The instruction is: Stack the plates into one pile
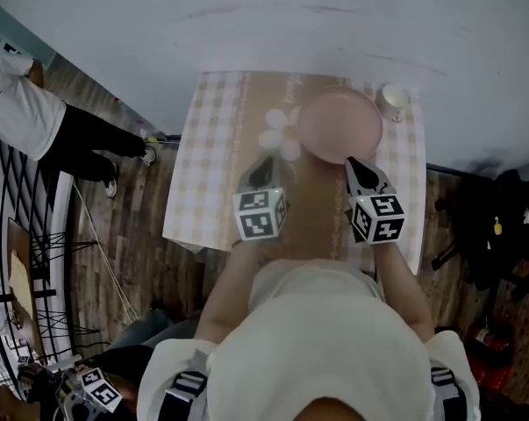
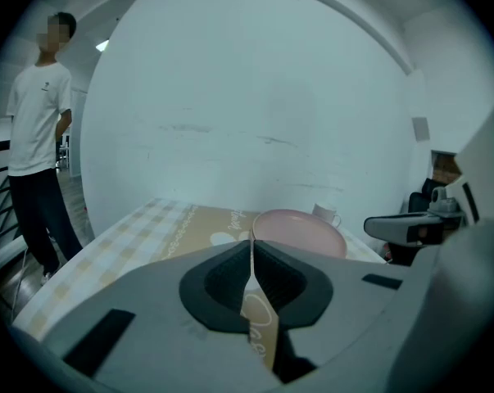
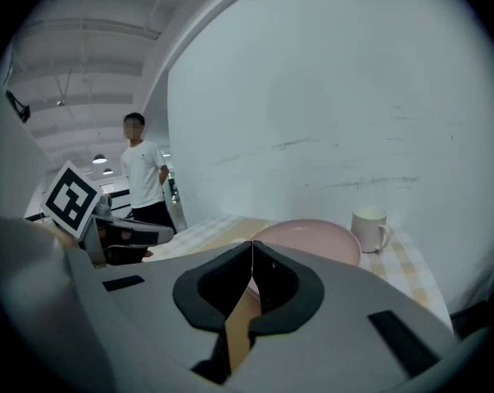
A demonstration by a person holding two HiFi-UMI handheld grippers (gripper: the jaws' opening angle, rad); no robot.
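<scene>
**Both grippers closed and empty near the plate**

The table (image 1: 211, 174), under a checked cloth, carries the pink plate (image 1: 339, 124) on its far right part, near the wall. The left gripper (image 1: 266, 167) and right gripper (image 1: 357, 165) hover at the plate's near side, each with its 2 jaws pressed together on nothing. A white cup (image 1: 392, 100) stands just right of the plate.
</scene>
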